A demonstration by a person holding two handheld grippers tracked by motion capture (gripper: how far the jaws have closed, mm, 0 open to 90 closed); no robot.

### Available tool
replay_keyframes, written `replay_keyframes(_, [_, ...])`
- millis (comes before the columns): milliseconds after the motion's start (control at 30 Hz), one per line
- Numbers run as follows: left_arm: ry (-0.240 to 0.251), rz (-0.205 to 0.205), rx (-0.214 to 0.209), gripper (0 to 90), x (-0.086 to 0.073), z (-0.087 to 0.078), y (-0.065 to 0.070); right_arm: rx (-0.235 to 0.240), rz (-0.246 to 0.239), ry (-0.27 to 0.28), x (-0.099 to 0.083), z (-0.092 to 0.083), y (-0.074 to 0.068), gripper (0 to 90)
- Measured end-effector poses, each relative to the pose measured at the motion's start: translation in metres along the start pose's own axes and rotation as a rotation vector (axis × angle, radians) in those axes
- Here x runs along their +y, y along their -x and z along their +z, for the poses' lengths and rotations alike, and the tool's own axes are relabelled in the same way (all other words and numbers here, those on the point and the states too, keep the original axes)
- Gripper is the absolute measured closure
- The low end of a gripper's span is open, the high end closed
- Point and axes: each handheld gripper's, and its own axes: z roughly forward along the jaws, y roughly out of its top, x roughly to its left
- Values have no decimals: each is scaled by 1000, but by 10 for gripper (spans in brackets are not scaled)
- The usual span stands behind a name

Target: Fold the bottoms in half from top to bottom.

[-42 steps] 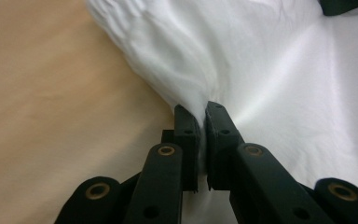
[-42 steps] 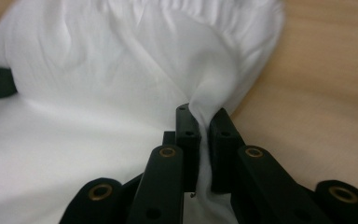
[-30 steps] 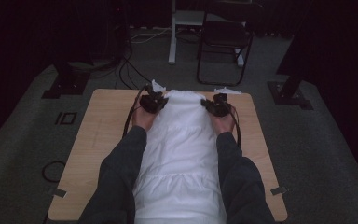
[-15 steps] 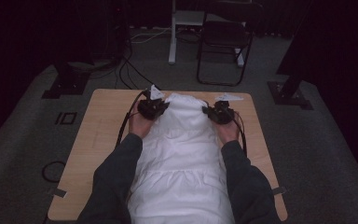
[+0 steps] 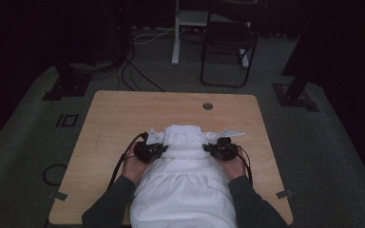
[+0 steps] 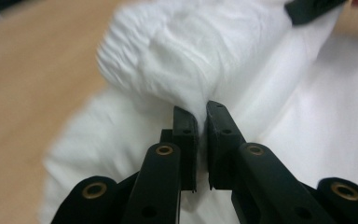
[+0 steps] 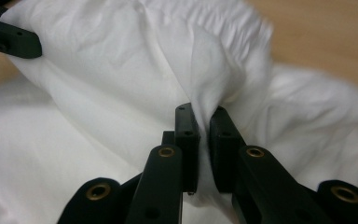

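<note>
On the left of the high view, dark cables (image 5: 123, 71) trail across the grey carpet (image 5: 24, 142) behind the light wooden rectangular table (image 5: 114, 118). The left gripper (image 5: 150, 151), black and held in the person's left hand (image 5: 134, 166), sits at the left edge of the white crinkled fabric garment (image 5: 185, 185). In the left gripper view its two black jaws stand almost together, pinching a fold of the white cloth (image 6: 168, 70) between the pads, with the bunched, gathered edge rising just above them and bare tabletop (image 6: 28, 93) off to the left.

The garment lies along the middle of the table's near half, its far end folded over into a thick roll between the two grippers, and its near end runs off the bottom of the high view between the dark sleeves.

The right gripper (image 5: 222, 150), in the right hand (image 5: 235, 167), holds the roll's right edge. In the right gripper view its jaws are likewise nearly closed on a pleat of the white fabric (image 7: 121, 70).

Beyond the table stands a black folding chair (image 5: 228, 47).
</note>
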Motion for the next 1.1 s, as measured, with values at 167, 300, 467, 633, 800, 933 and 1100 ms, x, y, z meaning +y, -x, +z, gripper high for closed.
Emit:
replay_keyframes(167, [-96,17,-1,837,-20,15,9,-32,-45,-71,-14,12,-9,840])
replay_keyframes(300, [-128,7,6,837,-24,26,8,-62,-70,-132,-20,25,-11,832])
replay_keyframes(467, [-140,-11,37,838,-15,36,1,-64,-58,-121,-18,32,-5,832])
replay_keyframes(633, [-147,-53,59,838,-1,51,-13,-80,-22,-112,-11,38,6,833])
replay_keyframes(800, [-170,-67,82,838,15,67,-30,-116,-15,-127,4,50,18,832])
replay_keyframes(933, [-178,-87,100,837,26,79,-46,-142,-9,-137,18,62,28,832])
replay_keyframes(1100, [-199,-76,130,836,40,92,-62,-169,-20,-158,36,76,39,832])
